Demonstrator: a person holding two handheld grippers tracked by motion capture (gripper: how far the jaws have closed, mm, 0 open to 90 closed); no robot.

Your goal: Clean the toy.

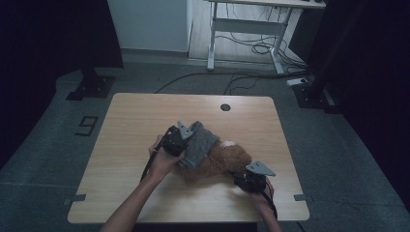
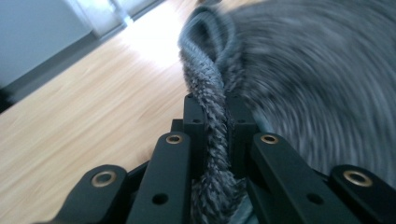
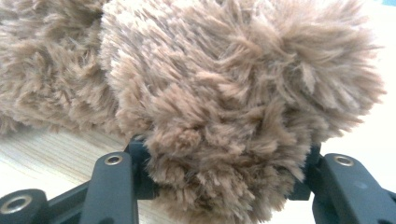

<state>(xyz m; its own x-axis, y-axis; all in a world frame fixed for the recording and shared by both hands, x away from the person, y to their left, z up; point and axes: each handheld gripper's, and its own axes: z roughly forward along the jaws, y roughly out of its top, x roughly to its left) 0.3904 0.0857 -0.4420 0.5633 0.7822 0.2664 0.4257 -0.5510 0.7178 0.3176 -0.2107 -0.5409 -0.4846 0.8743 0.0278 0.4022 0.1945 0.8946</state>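
A brown plush bear (image 1: 225,162) lies in the middle of the wooden table (image 1: 140,116) with a grey knitted garment (image 1: 199,144) over its left end. My left gripper (image 1: 185,143) is at the garment's left side. In the left gripper view the left gripper (image 2: 215,105) is shut on the garment's thick rolled edge (image 2: 208,79), and the knit (image 2: 308,70) behind is blurred. My right gripper (image 1: 238,176) is at the bear's near right end. Its jaws (image 3: 224,154) are shut on a fluffy rounded part of the bear (image 3: 224,84), low over the table (image 3: 46,149).
A round cable hole (image 1: 225,107) sits near the table's far edge. Behind the table stand a white desk frame (image 1: 241,29) with cables (image 1: 256,48) on the floor, and black stand bases at the far left (image 1: 92,87) and the far right (image 1: 309,92).
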